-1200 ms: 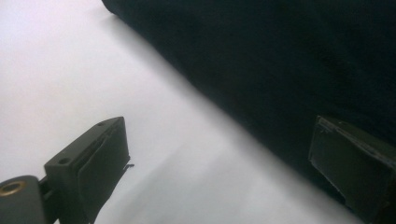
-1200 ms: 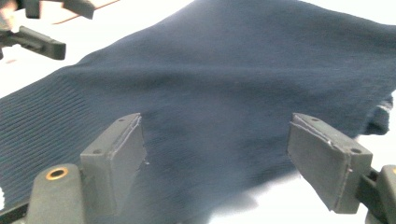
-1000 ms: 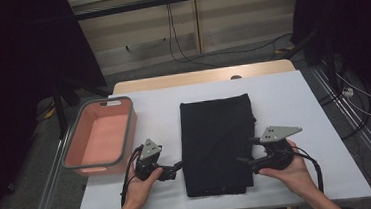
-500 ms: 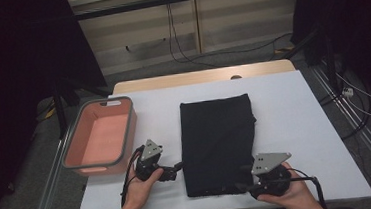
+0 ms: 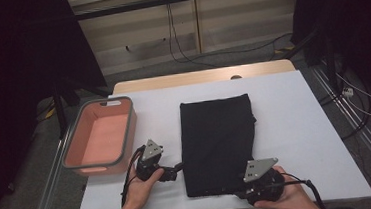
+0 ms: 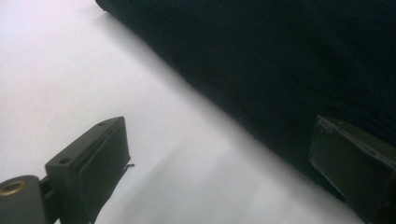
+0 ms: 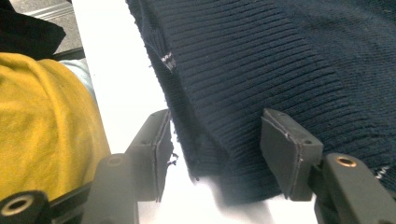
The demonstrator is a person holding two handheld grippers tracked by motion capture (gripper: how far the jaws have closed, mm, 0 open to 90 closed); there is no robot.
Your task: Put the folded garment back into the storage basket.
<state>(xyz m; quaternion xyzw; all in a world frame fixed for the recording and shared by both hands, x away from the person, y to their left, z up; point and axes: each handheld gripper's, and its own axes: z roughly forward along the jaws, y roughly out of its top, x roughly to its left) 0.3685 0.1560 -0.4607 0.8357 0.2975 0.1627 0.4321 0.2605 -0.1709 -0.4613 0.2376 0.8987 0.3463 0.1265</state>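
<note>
A dark navy knit garment (image 5: 219,142) lies folded in a long rectangle in the middle of the white table (image 5: 300,125). My left gripper (image 5: 177,171) rests on the table at the garment's left edge, near the front. In the left gripper view it (image 6: 219,168) is open, one jaw over bare table and the other over the dark cloth (image 6: 280,56). My right gripper (image 5: 241,192) sits at the garment's front edge. It (image 7: 215,149) is open, and the ribbed hem (image 7: 261,60) runs between its jaws.
A pink bin (image 5: 98,136) with a grey rim stands at the table's left side, beyond my left hand. The table's front edge is just behind both grippers. Yellow clothing of the person (image 7: 42,121) shows beside the right gripper.
My right gripper has moved from the garment's right edge down and left to its front edge. The left gripper has stayed put.
</note>
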